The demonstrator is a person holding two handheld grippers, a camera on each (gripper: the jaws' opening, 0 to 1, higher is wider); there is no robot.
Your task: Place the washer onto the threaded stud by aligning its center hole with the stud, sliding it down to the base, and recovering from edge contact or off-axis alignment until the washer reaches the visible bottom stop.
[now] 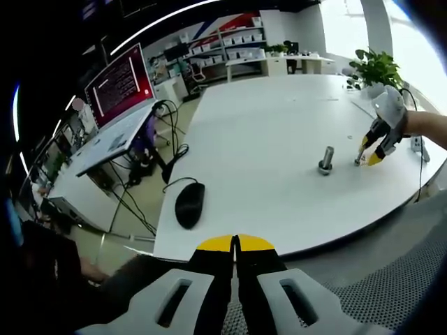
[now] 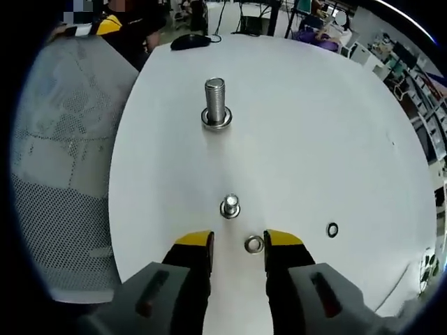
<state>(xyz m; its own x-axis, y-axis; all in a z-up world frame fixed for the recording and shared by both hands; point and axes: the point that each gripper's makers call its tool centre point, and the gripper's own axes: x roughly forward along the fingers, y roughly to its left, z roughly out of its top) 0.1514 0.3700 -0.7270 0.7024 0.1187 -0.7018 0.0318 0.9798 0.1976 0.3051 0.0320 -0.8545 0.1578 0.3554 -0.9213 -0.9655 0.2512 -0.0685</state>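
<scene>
Washer point(image 2: 253, 244) lies between the spread-apart right hand-held gripper point(image 2: 238, 241) tips; left hand-held gripper point(image 1: 235, 243) clenched, empty.

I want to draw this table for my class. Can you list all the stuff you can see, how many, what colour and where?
Table: one, white, under everything.
Big bolt: one, silver, standing upright mid-table, with a ring at its base.
Small bolt: one, silver, upright, just ahead of the right claw.
Washer: one, silver, flat on the table between the right claw's open tips.
Small ring: one, dark, flat on the table right of the washer.
Mouse: one, black, near the table edge, with a cable.
Monitor: one, red screen, on a neighbouring desk.
Plant: one, green, at the far table edge.
Left claw: one, black with yellow tips, closed, off the table.
Right claw: one, black with yellow tips, open around the washer.
</scene>
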